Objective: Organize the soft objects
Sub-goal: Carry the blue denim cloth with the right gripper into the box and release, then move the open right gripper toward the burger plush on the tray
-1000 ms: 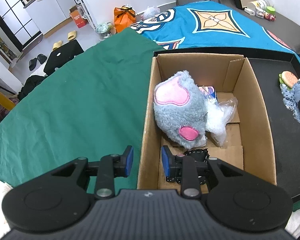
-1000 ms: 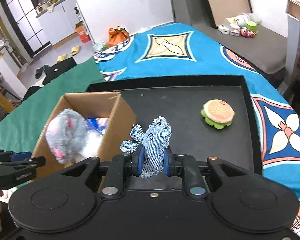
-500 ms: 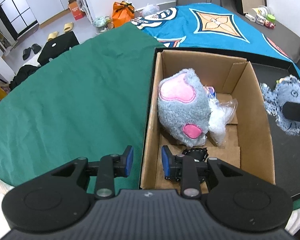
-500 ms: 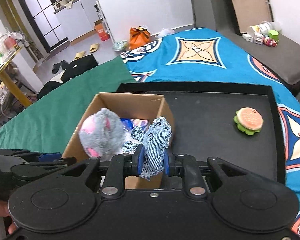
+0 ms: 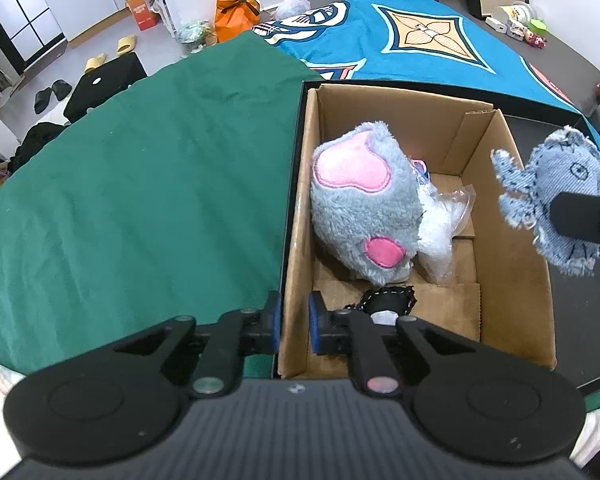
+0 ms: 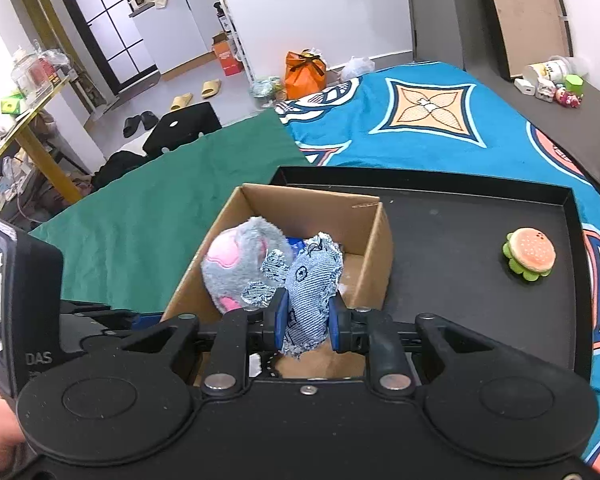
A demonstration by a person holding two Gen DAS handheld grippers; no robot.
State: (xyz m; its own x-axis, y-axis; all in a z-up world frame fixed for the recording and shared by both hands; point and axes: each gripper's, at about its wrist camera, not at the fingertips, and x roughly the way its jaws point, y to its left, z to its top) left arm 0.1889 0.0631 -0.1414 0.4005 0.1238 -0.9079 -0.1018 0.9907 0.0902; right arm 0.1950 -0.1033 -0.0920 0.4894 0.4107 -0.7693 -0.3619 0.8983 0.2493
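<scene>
My right gripper (image 6: 306, 322) is shut on a frayed denim soft toy (image 6: 312, 280), holding it in the air above the right part of an open cardboard box (image 6: 380, 256). The left wrist view shows the denim toy (image 5: 556, 196) over the box's right wall. Inside the box (image 5: 512, 240) lie a grey plush with pink patches (image 5: 360, 208), a clear plastic bag (image 5: 440, 224) and a small black stitched item (image 5: 388, 300). My left gripper (image 5: 294, 322) straddles the box's near left wall, its jaws closing with the wall between the pads.
The box stands at the left end of a black tray (image 6: 460, 280). A burger-shaped soft toy (image 6: 530, 256) lies on the tray's right side. Green cloth (image 5: 140, 200) covers the surface left of the tray, and a blue patterned blanket (image 6: 440, 120) lies behind it.
My right gripper carried the denim toy left, from over the tray to over the box. The left jaws narrowed onto the box's wall.
</scene>
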